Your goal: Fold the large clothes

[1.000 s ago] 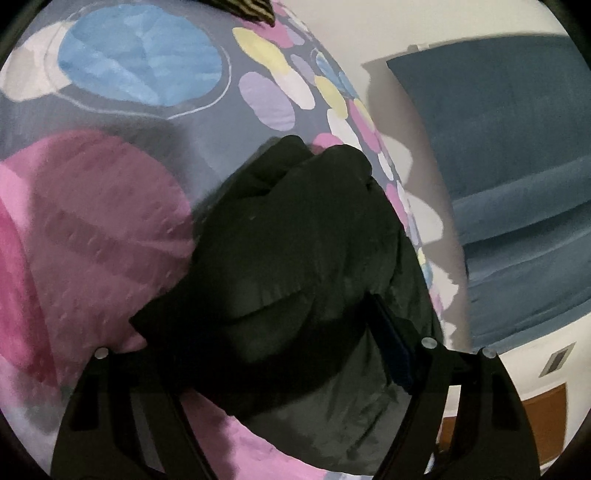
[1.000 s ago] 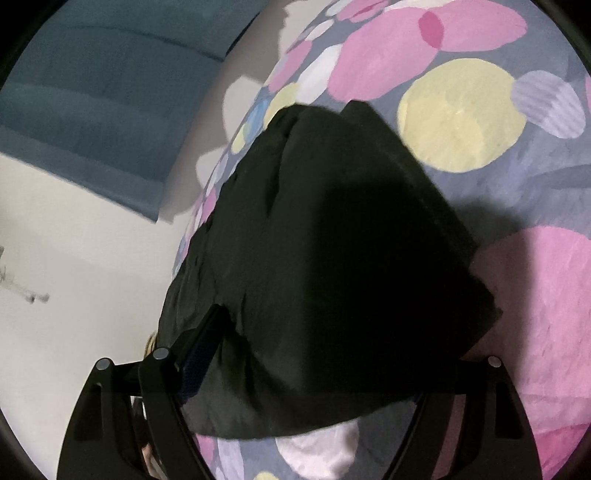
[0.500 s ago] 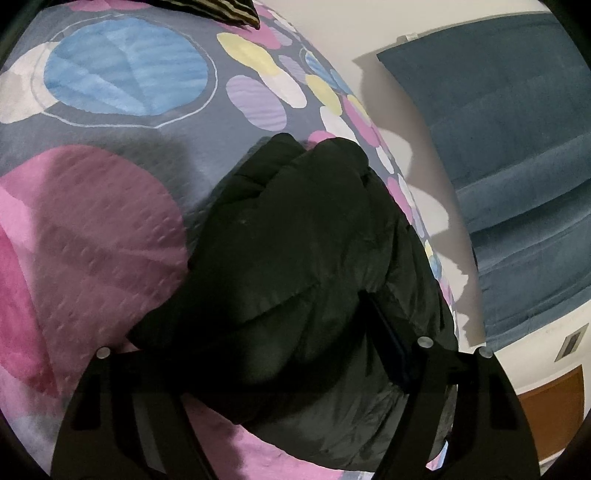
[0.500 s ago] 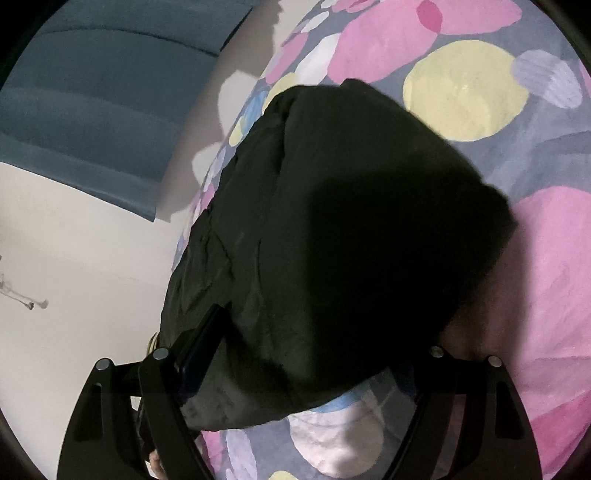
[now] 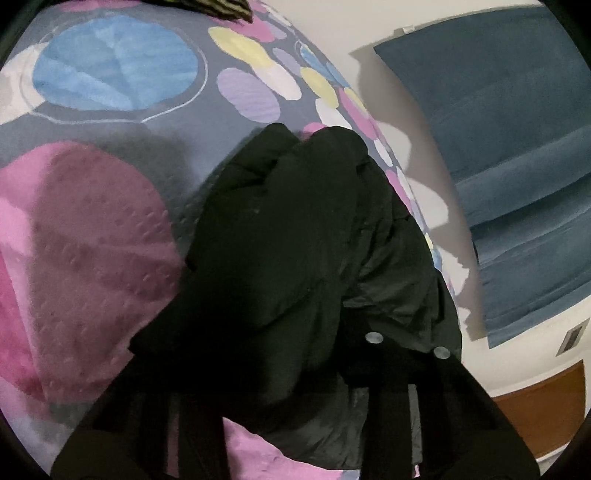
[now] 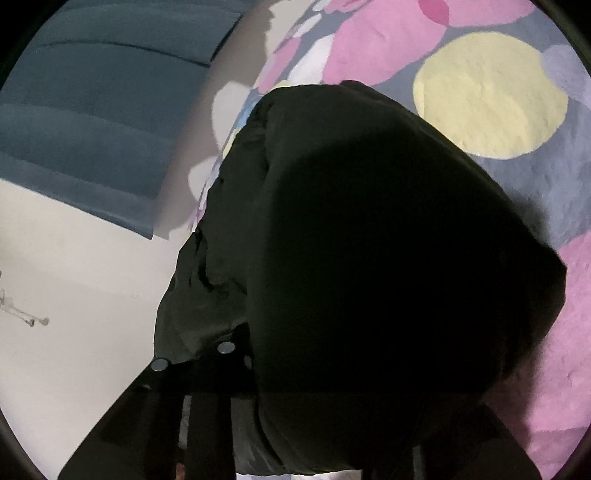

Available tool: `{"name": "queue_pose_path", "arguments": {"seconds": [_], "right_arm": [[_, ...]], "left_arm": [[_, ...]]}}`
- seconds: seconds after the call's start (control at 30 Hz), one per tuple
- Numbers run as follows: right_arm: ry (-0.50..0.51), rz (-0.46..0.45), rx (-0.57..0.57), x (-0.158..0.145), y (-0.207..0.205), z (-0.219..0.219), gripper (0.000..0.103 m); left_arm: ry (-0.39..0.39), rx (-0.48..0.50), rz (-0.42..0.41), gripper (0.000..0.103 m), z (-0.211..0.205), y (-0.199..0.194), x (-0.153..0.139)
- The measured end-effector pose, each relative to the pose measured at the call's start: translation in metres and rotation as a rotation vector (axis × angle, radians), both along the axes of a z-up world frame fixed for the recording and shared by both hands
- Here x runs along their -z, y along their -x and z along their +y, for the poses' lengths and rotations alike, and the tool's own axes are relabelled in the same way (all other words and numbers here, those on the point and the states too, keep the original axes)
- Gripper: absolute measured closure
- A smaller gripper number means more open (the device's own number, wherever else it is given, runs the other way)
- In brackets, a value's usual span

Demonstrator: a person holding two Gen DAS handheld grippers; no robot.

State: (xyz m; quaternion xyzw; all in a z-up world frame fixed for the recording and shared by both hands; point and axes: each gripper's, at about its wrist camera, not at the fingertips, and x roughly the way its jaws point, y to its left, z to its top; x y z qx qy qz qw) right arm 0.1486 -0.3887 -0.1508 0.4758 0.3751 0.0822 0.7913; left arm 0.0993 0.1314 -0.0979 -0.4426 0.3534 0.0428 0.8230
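Observation:
A black puffy jacket (image 5: 303,243) lies bunched on a bedspread with big coloured circles (image 5: 110,74). My left gripper (image 5: 291,373) has closed in on the near edge of the jacket, its right finger (image 5: 384,369) moved inward and its left finger buried under cloth. In the right wrist view the same jacket (image 6: 369,258) fills most of the frame. My right gripper (image 6: 332,373) has its left finger (image 6: 218,369) moved inward against the jacket, and the right finger is hidden under the fabric.
The bed's far edge runs along a white wall (image 5: 424,122) with a dark blue cloth hanging on it (image 5: 517,166). A striped item (image 5: 207,5) lies at the bed's far end. A brown door or panel (image 5: 546,406) shows low right.
Both grippers have closed onto the near edge of the jacket; their visible fingers moved inward. The jacket has bunched up and now covers more of each view.

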Motion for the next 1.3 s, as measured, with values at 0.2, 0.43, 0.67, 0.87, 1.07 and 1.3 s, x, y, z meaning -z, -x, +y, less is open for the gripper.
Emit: {"name": "queue_pose_path", "arguments": {"seconds": [0.2,0.43,0.67,0.87,1.07,1.3], "right_arm": [[-0.021,-0.010,-0.011,-0.003,0.005,-0.001,0.080],[-0.039,-0.011,-0.022,-0.006,0.019,-0.008,0.081],[-0.049,-0.008,-0.035,-0.008,0.046,-0.014,0.081],[-0.059,-0.007,-0.039,-0.010,0.069,-0.020,0.081],[-0.069,-0.007,-0.032,-0.011,0.085,-0.024,0.081],[-0.088,-0.004,-0.035,-0.009,0.097,-0.029,0.081]], "left_arm": [[-0.020,0.011,-0.001,0.078,-0.002,0.004,-0.003],[-0.056,0.019,0.008,0.079,-0.008,0.020,-0.010],[-0.074,0.041,0.022,0.079,-0.014,0.053,-0.014],[-0.093,0.071,0.029,0.079,-0.024,0.079,-0.018],[-0.108,0.103,0.034,0.079,-0.032,0.107,-0.021],[-0.128,0.131,0.041,0.079,-0.039,0.127,-0.022]]}}
